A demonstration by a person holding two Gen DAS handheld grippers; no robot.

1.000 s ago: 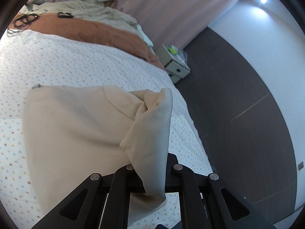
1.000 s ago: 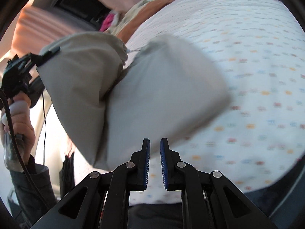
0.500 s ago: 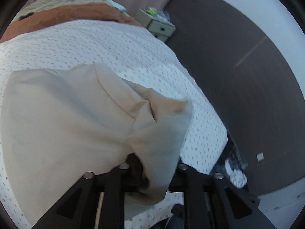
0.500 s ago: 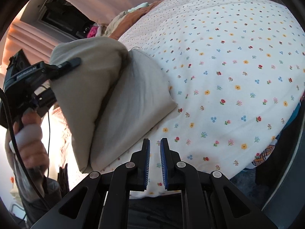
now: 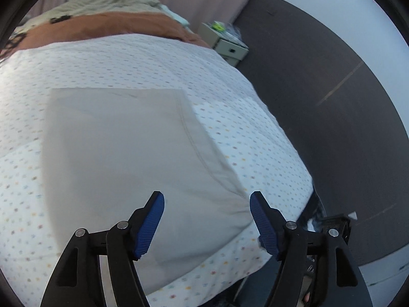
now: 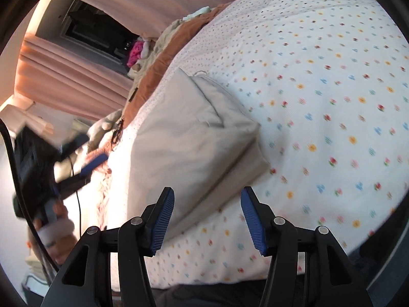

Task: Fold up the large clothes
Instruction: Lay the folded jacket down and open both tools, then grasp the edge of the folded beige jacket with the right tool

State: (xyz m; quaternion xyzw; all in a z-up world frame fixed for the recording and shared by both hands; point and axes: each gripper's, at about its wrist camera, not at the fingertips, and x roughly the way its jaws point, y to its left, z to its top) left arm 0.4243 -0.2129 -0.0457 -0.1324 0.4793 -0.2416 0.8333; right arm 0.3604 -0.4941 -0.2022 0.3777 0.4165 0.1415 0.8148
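Note:
A beige garment lies folded flat in a rough rectangle on the flower-dotted bedspread. My left gripper is open and empty, hovering over the garment's near right corner. In the right wrist view the same garment lies folded near the bed's near edge. My right gripper is open and empty just above the garment's near corner. The left gripper shows blurred at the left of that view, held in a hand and clear of the cloth.
An orange blanket and a heap of clothes lie at the far end of the bed. A white bedside cabinet stands beyond the bed. Dark floor runs along the right side. Pink curtains hang on the left.
My left gripper opened and let go of the beige fold, which now lies flat on the garment. My right gripper went from shut to open. The left gripper drew back from the cloth.

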